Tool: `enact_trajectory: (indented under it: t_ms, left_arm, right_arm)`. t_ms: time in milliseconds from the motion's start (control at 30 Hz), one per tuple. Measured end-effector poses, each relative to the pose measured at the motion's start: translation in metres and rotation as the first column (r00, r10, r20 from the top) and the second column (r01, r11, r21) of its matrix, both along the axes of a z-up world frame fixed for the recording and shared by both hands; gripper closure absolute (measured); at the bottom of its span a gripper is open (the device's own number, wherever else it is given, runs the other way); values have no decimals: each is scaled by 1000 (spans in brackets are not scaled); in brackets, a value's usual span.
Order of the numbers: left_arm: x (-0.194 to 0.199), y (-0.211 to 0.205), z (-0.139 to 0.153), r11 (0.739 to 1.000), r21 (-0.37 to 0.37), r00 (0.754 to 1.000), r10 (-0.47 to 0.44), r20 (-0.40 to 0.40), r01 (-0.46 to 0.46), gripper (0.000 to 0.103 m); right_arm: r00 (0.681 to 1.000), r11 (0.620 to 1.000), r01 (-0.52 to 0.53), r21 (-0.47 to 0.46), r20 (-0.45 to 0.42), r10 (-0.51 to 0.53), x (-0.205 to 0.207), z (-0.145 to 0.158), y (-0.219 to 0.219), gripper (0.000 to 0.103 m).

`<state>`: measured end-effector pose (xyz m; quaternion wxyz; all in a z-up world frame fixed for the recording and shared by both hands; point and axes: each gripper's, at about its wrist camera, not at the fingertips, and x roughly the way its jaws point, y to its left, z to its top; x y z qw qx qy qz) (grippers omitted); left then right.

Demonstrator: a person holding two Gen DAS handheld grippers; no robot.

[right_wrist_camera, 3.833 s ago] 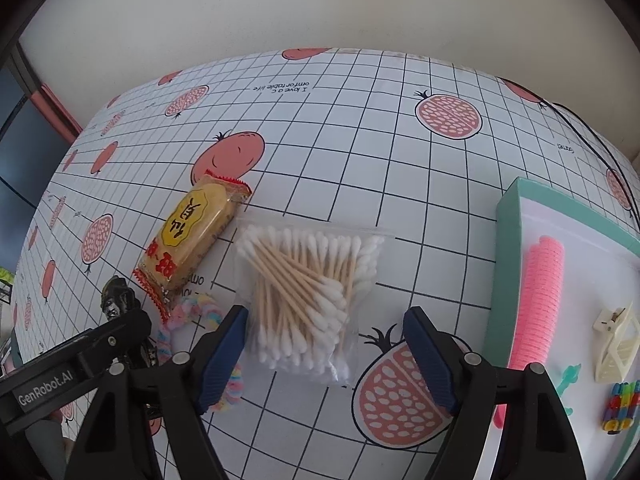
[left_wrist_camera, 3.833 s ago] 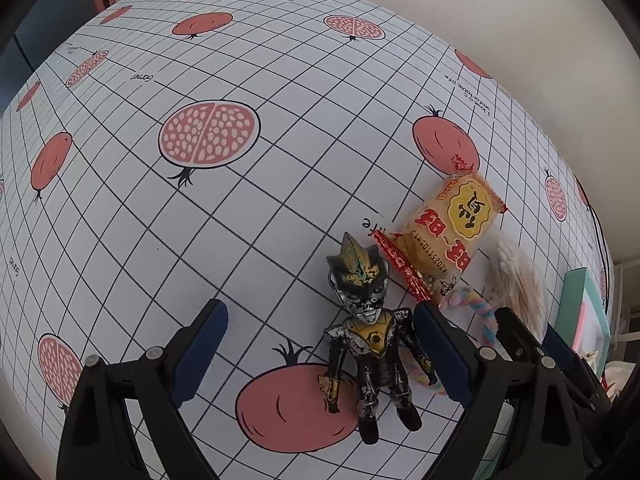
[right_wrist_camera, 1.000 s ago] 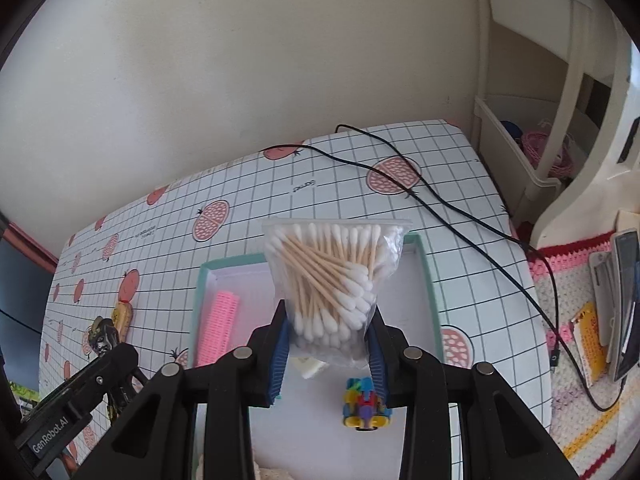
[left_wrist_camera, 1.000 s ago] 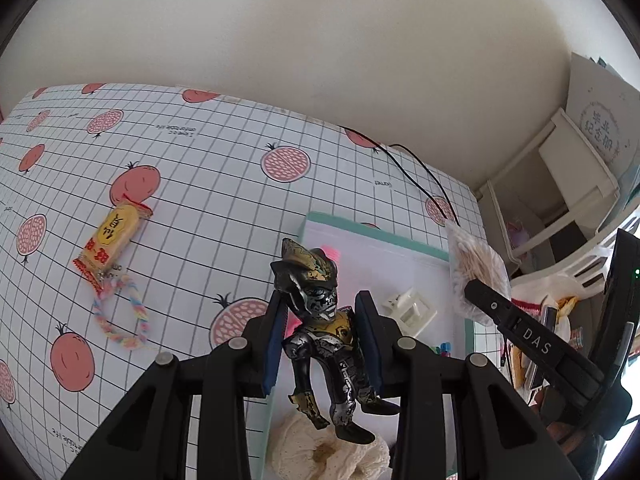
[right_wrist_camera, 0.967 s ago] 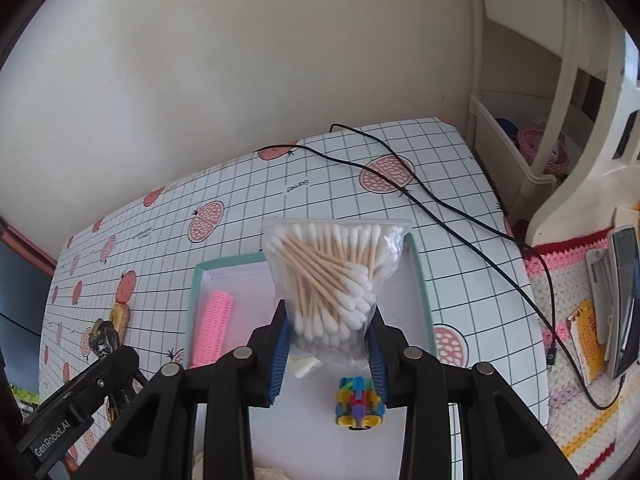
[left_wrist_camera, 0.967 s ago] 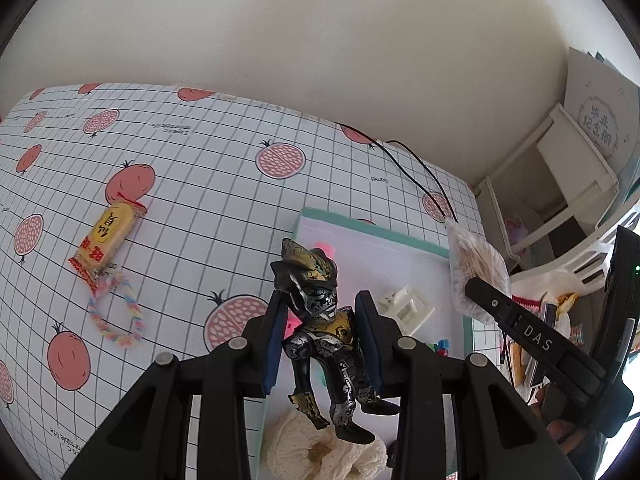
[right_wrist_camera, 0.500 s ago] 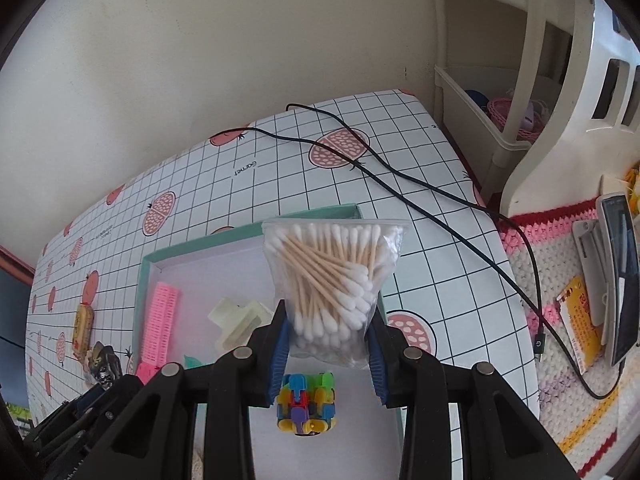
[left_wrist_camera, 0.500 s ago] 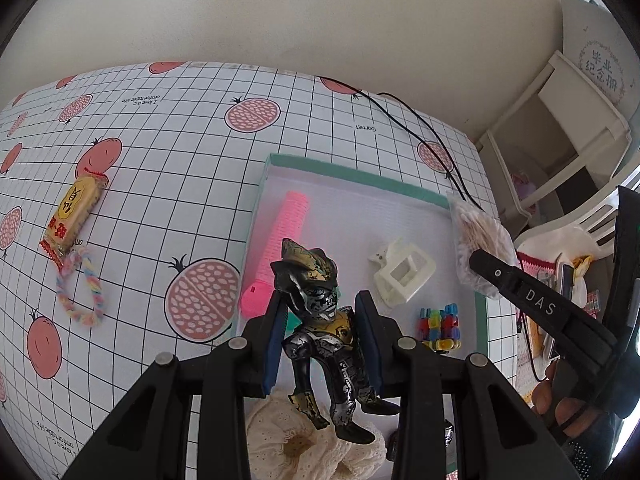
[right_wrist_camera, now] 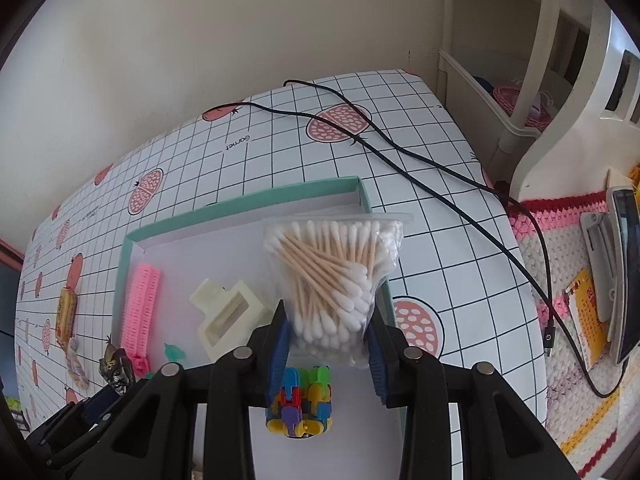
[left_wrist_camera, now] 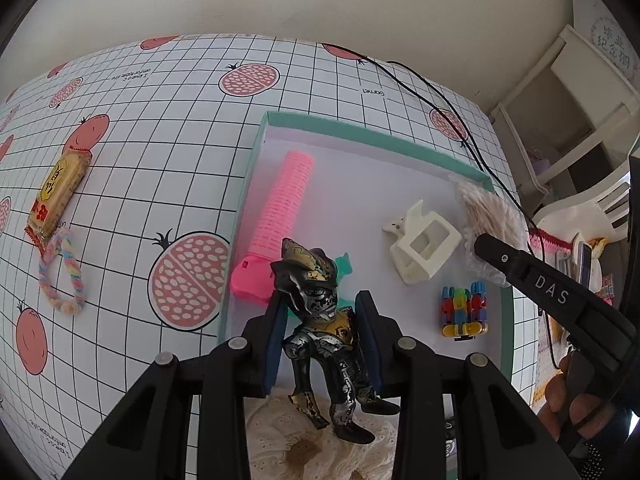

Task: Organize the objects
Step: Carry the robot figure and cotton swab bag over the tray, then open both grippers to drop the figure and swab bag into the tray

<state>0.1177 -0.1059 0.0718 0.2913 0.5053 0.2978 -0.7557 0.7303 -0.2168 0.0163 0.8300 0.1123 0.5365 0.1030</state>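
Left gripper (left_wrist_camera: 322,336) pinches the black-and-gold armoured toy figure (left_wrist_camera: 326,330) above the near-left edge of the teal-rimmed shallow white tray (left_wrist_camera: 400,130). Right gripper (right_wrist_camera: 328,350) clamps the clear bag of wooden cotton swabs (right_wrist_camera: 334,276) over the tray's right rim. A pink ridged comb (left_wrist_camera: 282,216), a cream claw hair clip (left_wrist_camera: 424,246) and a multicoloured block toy (left_wrist_camera: 464,312) occupy the tray floor; its centre is bare.

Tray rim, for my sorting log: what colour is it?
Teal-green cardboard tray rim around a white floor; clearest in the left wrist view.

We have lifted the toy figure (left_wrist_camera: 320,320) and the bag of cotton swabs (right_wrist_camera: 334,280) off the tablecloth (left_wrist_camera: 160,140). Both now hang over the green-rimmed tray (left_wrist_camera: 372,132), where a second ago we were higher and farther back.
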Motion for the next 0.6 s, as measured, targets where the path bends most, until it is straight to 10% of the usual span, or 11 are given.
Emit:
enact_trajectory:
  t_ms: [600]
  left_arm:
    - [1,-1,-6,999,42,1000,-20,15,19,64]
  right_arm:
    - [998,999,-39,-31,-41,37,1,-2,11,58]
